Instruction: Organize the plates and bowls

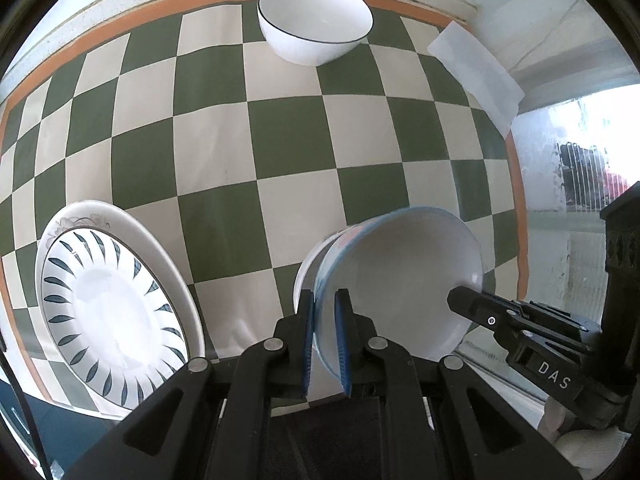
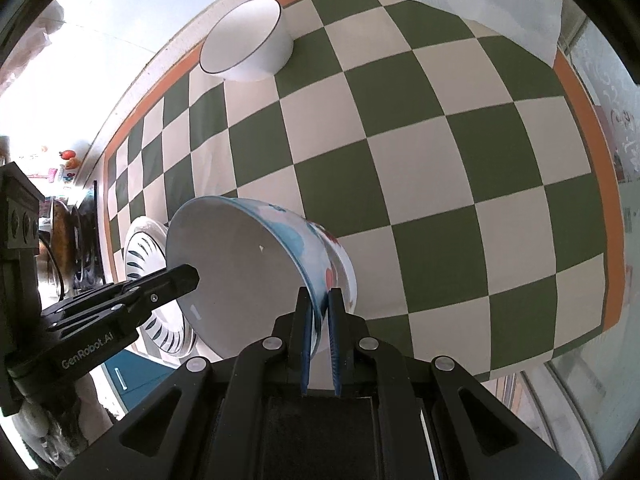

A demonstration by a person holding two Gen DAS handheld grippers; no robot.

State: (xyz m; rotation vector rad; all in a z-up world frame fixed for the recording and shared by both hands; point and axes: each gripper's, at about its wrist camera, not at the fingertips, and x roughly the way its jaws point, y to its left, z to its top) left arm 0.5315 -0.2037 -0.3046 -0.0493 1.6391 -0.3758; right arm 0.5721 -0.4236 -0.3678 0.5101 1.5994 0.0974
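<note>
Tilted blue-patterned bowl [image 1: 400, 280], white bowl [image 1: 316, 20], stacked plates [image 1: 116, 312]

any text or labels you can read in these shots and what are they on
"DAS" in white, on the black body of the right gripper, seen from the left wrist view.
"GenRobot.AI" in white, on the black body of the left gripper, seen from the right wrist view.
Nothing readable on the bowls, plates or checkered mat.

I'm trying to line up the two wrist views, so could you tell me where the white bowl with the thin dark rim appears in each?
Left wrist: white bowl at top centre, upright by the far orange border.
Right wrist: white bowl at upper left, near the same border.
Shared landmark: the white paper sheet at the mat's corner.
</note>
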